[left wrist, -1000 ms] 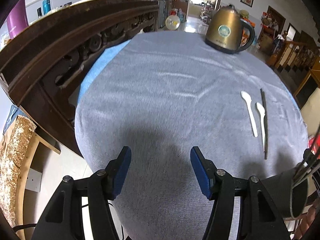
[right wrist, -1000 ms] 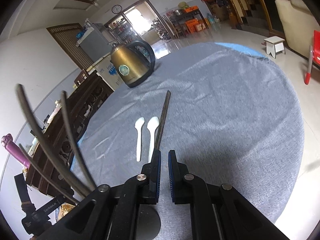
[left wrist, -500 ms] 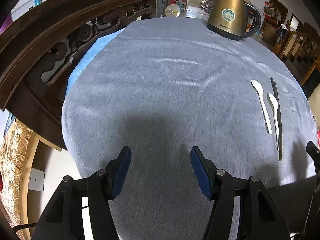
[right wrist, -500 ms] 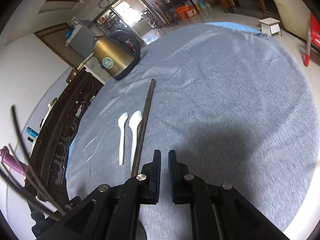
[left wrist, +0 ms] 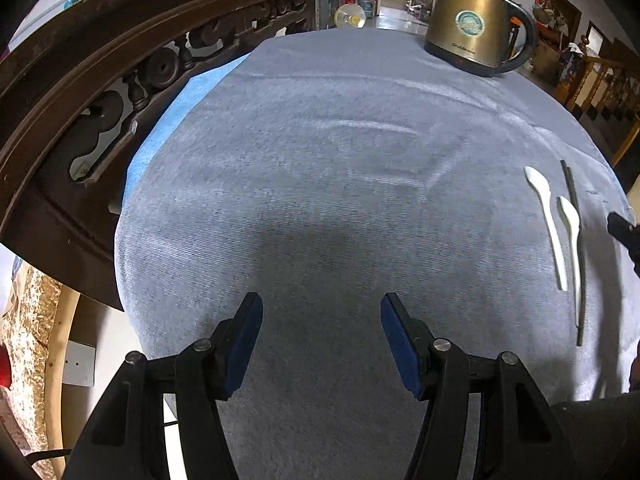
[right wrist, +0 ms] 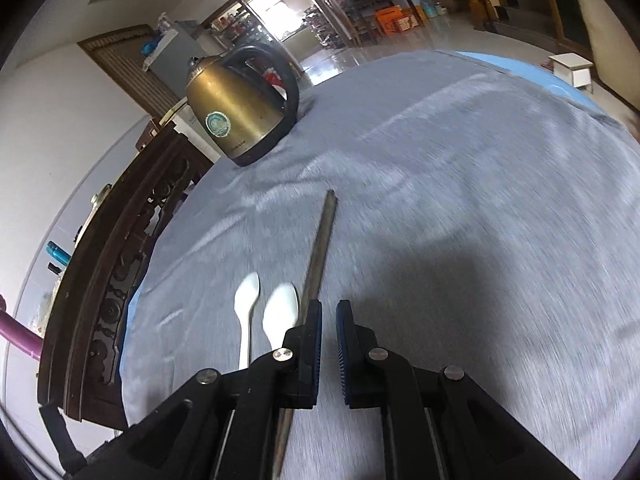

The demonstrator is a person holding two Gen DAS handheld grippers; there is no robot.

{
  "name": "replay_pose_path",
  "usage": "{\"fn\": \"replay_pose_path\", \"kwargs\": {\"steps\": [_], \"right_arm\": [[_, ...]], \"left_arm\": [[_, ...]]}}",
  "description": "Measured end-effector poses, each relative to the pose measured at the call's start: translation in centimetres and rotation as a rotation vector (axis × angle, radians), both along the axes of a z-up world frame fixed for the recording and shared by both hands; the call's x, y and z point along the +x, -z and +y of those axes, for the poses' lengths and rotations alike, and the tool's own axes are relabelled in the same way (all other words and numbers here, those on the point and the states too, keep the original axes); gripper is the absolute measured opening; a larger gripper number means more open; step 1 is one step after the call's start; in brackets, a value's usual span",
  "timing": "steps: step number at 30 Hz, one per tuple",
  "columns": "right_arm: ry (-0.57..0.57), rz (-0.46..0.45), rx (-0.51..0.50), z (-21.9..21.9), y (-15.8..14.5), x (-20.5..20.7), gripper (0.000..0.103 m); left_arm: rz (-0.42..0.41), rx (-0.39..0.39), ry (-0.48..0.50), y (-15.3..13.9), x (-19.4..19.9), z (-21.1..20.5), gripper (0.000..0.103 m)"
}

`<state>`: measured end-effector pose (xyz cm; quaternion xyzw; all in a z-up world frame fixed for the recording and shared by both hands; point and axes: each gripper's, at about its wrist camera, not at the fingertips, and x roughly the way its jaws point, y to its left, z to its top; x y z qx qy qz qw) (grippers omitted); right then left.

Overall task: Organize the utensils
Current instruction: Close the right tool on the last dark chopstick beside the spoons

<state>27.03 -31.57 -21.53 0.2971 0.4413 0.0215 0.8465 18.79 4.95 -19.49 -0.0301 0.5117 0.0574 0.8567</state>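
Observation:
Two white spoons lie side by side on the grey cloth: one (left wrist: 546, 224) (right wrist: 246, 320) to the left, the other (left wrist: 572, 248) (right wrist: 280, 314) beside a dark chopstick (left wrist: 576, 240) (right wrist: 318, 256). My right gripper (right wrist: 329, 312) is shut and empty, hovering just right of the chopstick's near part; its tip shows at the right edge of the left wrist view (left wrist: 622, 230). My left gripper (left wrist: 322, 312) is open and empty over the near part of the cloth. A dark holder (left wrist: 596, 436) sits at the lower right.
A brass electric kettle (left wrist: 472, 20) (right wrist: 236, 108) stands at the far side of the round table (left wrist: 320, 160). A carved dark wooden chair back (left wrist: 120, 80) (right wrist: 120, 264) borders the table's left edge.
The right gripper has dropped lower and moved forward along the chopstick. The left gripper has moved forward over the table; the holder with sticks has slid out of the right view.

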Motion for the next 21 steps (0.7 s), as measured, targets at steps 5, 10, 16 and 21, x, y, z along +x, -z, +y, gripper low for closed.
{"fn": "replay_pose_path", "kwargs": {"steps": [5, 10, 16, 21], "right_arm": [[-0.011, 0.014, -0.022, 0.4, 0.9, 3.0, 0.01], [-0.021, 0.027, -0.053, 1.2, 1.6, 5.6, 0.01], [-0.041, 0.052, -0.13, 2.4, 2.7, 7.2, 0.01], [-0.063, 0.051, -0.266, 3.5, 2.3, 7.4, 0.013]], "left_arm": [[0.009, -0.002, -0.011, 0.4, 0.7, 0.6, 0.062], [0.009, -0.013, -0.007, 0.3, 1.3, 0.7, 0.062], [0.003, -0.022, -0.009, 0.1, 1.9, 1.0, 0.062], [0.011, -0.03, -0.021, 0.3, 2.1, 1.4, 0.062]]}}
